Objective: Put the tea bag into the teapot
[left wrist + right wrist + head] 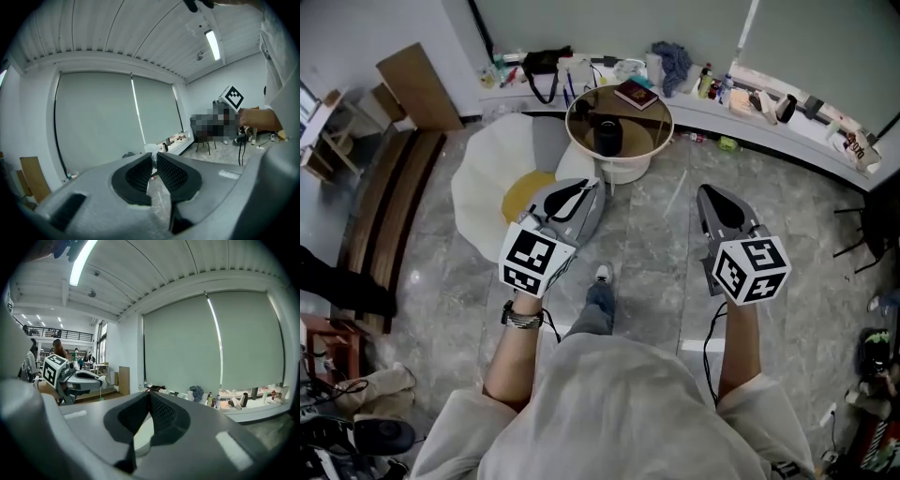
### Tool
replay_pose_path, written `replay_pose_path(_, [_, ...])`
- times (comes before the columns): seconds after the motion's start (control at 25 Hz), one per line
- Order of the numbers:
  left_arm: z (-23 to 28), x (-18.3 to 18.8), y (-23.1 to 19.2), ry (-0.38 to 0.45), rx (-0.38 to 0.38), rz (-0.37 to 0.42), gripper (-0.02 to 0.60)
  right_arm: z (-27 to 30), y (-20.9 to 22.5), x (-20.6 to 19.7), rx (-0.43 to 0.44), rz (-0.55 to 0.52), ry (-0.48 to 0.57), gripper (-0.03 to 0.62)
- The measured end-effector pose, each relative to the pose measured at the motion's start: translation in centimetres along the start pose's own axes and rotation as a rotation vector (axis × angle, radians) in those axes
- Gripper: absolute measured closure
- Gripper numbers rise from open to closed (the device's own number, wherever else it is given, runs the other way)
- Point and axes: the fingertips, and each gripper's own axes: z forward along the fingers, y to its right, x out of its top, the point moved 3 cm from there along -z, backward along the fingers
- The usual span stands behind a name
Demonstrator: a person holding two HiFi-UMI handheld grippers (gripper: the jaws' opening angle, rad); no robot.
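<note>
Over floor [647,281]: L claw [153,159] tight on tea bag [102,380]; R claw [149,397] tips together, empty.

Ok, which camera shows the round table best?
The head view: the round table shows whole from above, a black pot on it. Both gripper views aim higher, at blinds and ceiling; neither clearly shows it.

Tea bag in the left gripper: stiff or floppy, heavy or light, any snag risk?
Probably floppy: in the right gripper view the tea bag sits pinched at the left gripper's tips with a thin string hanging straight down. Likely very light, since that small pinch holds it. The string may swing and snag on the teapot rim.
</note>
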Motion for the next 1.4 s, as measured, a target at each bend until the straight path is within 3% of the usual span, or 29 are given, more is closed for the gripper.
replay_pose_path(0.6, [13.5, -0.3, -16.6, -0.009, -0.013, -0.017, 0.543, 19.1, 7.5, 5.5, -0.026, -0.005, -0.007, 0.588])
replay_pose_path(0.96, [18.1, -0.7, -21.7, -0.028, -0.039, -0.023, 0.543, 25.0, 9.8, 5.8, -0.042, 0.029, -0.048, 0.588])
replay_pose_path(1.4, [22.7, -3.8, -27.0, -0.045, -0.084, -0.03, 0.543, 31.1, 11.2, 4.4, -0.08, 0.054, -0.082, 0.588])
